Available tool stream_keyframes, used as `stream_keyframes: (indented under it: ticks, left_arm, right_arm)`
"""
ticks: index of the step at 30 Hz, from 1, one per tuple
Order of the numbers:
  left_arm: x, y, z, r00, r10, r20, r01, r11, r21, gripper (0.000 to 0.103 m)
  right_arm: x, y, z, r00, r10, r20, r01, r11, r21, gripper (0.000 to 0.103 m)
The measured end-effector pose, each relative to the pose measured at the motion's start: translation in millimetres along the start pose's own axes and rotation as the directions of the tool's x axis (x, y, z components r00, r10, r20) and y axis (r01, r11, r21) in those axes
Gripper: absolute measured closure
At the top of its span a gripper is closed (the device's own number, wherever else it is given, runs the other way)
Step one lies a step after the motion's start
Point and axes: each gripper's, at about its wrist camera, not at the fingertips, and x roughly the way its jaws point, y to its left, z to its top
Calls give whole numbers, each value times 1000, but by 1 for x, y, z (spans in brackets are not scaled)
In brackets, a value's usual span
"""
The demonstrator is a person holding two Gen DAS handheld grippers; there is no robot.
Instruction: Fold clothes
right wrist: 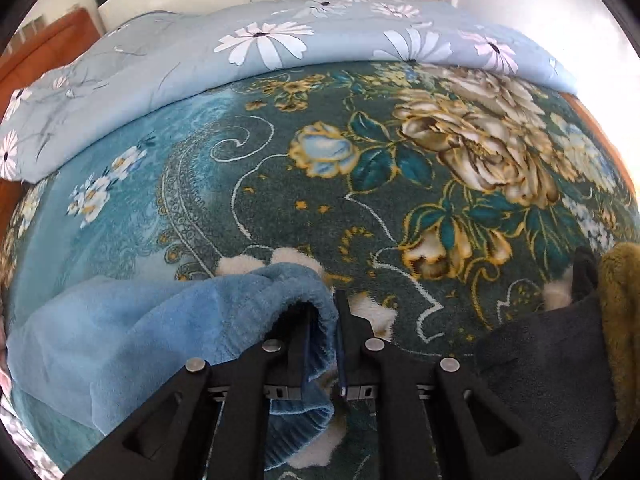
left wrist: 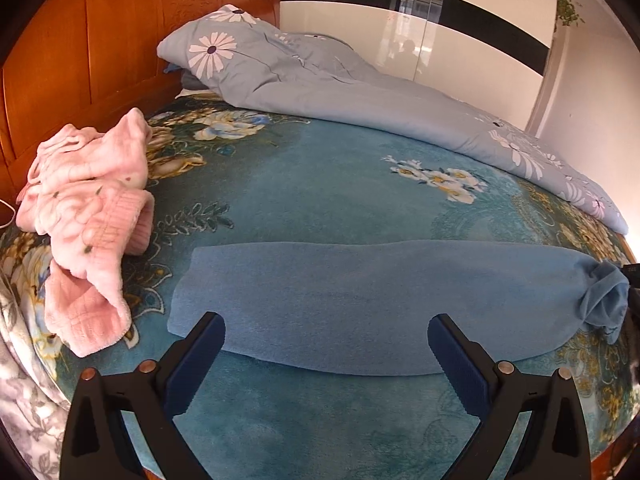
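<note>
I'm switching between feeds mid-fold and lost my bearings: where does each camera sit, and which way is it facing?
Left wrist: rides the left tool, open above the blue garment, facing across the bed toward the headboard, pink clothes and quilt; only its two fingers show.
Right wrist: rides the right tool, shut on the blue garment's end, facing across the floral blanket to the quilt.
Shared: garment, blanket, quilt.

My blue fleece garment (left wrist: 360,304) is lying flat across the bed — one end bunching up, ribbed cuff (right wrist: 308,360) hanging.
</note>
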Motion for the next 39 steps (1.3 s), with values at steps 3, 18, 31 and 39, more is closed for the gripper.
stream_keyframes:
  ticks: [3, 18, 31, 39]
  left_arm:
    - [4, 18, -7, 999, 40, -21, -40, 999, -26, 0]
    - [4, 63, -32, 995, 77, -61, -83, 990, -110, 0]
    - [-3, 61, -46, 996, 53, -73, -55, 998, -28, 0]
    - [-5, 52, -45, 994, 89, -59, -81, 989, 127, 0]
  right_arm:
    - [-25, 5, -11, 998, -8, 65, 12, 998, -56, 51]
    - [-115, 7, -65, 964, 68, 256, -43, 994, -101, 31]
    - [-48, 49, -128, 978, 202, 53, -193, 971, -138, 31]
    - [-46, 39, -114, 955, 275, 108, -284, 956, 73, 91]
